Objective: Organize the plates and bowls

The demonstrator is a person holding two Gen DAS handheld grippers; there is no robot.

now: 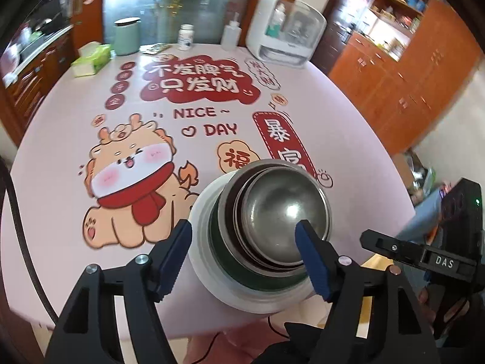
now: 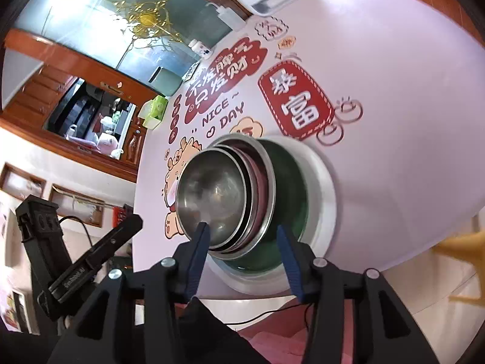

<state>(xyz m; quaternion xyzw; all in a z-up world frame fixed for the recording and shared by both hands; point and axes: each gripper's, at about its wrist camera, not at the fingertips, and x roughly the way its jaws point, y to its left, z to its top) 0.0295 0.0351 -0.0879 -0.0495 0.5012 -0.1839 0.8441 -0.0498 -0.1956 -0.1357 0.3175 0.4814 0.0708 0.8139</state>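
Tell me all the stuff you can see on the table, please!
steel bowls: several, silver, nested atop the stack near the table's front edge
white plate: one, bottom of stack, a green dish on it
tablecloth: one, pink with cartoon dragon
tissue box: one, green, far left
canister: one, mint green, far edge
pill bottle: one, white, far edge
squeeze bottle: one, clear, far edge
dish cabinet: one, white, far right
left claw: open, over stack
right claw: open, over stack
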